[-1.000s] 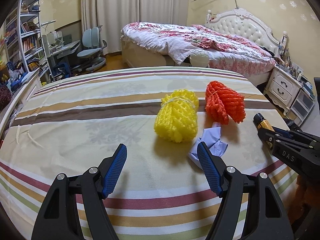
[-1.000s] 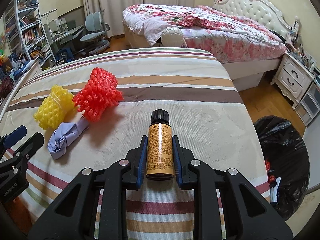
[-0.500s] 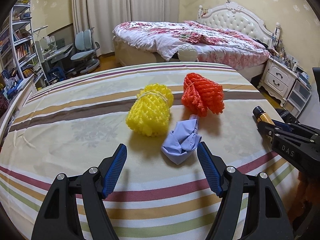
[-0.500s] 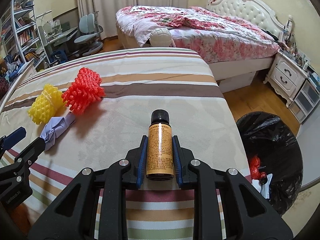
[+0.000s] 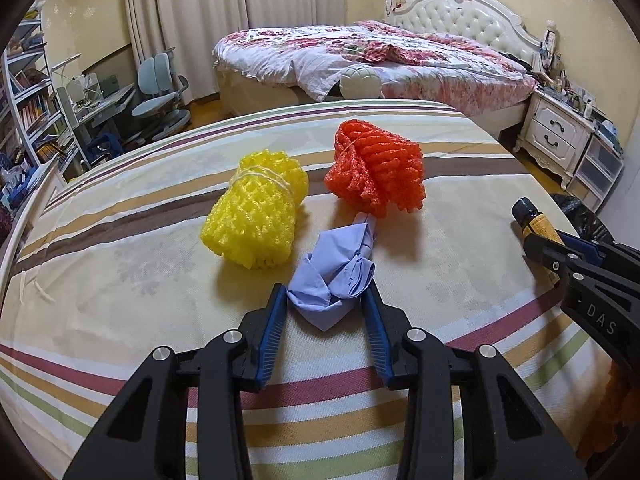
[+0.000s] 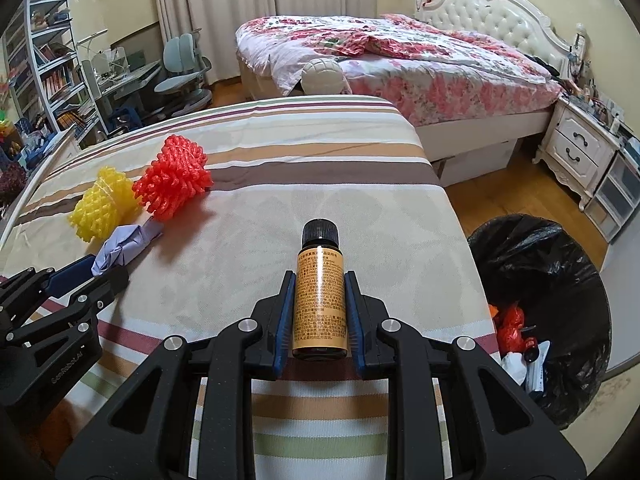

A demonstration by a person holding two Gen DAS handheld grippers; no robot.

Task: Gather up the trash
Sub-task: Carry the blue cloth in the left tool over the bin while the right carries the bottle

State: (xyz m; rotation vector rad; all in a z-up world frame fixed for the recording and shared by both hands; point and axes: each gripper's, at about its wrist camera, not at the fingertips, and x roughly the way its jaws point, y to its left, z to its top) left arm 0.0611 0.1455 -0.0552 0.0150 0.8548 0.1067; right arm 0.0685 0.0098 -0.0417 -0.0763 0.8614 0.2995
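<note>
Left gripper (image 5: 325, 307) just closing around crumpled lilac paper wad (image 5: 334, 276), pads meeting its sides on striped tabletop (image 5: 120, 280). Soft, light, crushable; best pinched across its bulky near end. Right gripper (image 6: 319, 312) clamped on small amber bottle (image 6: 319, 300). Beyond: yellow foam net (image 5: 256, 210), orange foam net (image 5: 376, 172), bin (image 6: 560, 280) off the table's right edge.

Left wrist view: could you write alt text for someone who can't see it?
The left gripper has just been closing around a crumpled lilac wad on a striped bedcover, pads at its sides. Behind lie a yellow foam net and an orange foam net; at right, the right gripper holds a brown bottle.
</note>
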